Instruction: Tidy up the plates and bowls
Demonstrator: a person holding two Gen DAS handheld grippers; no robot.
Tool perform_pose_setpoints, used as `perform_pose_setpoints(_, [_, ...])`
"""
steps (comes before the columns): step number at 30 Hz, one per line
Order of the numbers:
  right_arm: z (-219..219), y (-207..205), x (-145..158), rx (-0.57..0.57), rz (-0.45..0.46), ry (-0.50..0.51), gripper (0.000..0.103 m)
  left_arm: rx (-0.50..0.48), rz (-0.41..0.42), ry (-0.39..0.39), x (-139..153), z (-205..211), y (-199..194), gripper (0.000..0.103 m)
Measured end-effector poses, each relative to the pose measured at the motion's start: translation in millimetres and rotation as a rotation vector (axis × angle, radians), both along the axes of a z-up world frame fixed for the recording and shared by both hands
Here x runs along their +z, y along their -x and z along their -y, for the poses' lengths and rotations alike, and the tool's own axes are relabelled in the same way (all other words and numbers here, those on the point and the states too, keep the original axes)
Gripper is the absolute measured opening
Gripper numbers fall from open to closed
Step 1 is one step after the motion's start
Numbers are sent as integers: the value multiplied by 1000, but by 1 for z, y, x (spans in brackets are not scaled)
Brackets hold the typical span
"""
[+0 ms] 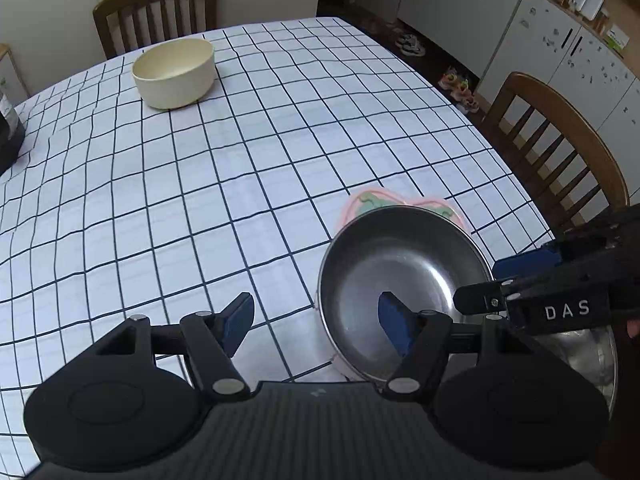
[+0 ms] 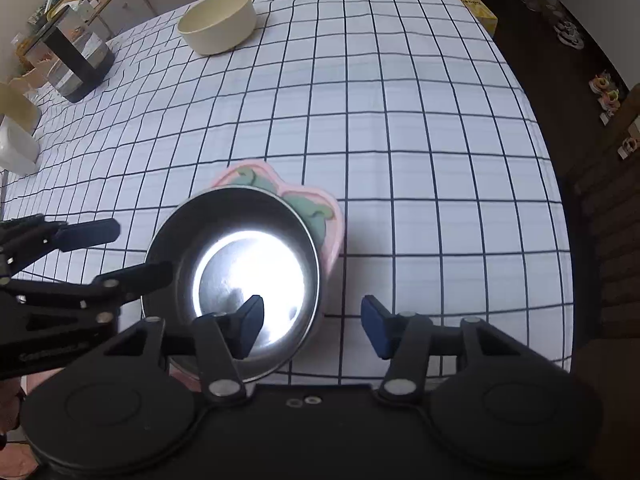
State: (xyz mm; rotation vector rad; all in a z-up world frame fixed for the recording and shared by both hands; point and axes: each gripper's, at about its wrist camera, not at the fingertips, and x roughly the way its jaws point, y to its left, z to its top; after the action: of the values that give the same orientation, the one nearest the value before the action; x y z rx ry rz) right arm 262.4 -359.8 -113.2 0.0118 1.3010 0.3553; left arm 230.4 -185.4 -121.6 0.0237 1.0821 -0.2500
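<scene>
steel bowl [image 2: 248, 280] – round, shiny | pink plate [image 2: 332, 224] beneath | both grippers released

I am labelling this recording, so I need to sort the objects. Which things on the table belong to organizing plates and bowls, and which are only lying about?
Belong to the job:
steel bowl
pink plate under it
cream bowl

Lying about:
glass pitcher
white container
yellow box
chairs

White capitals "DAS" stand on the black body of the right tongs [image 1: 520, 280], seen from the left wrist view at the right edge. No other writing can be read.
</scene>
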Motion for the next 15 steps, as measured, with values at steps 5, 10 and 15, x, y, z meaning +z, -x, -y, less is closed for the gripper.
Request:
perform_pose_setpoints(5, [1,3,-2,-21,-7,-6,42,-12,-28,-1,-8,8,-2,44])
perform_pose_setpoints(10, [-1,5,-3,-21,-13,-7,26,-6,-45,-10,-11,12,-2,22])
perform_pose_setpoints(15, [-3,6,-2,-30,-4,7,14,0,-46,-53,-10,14,0,10])
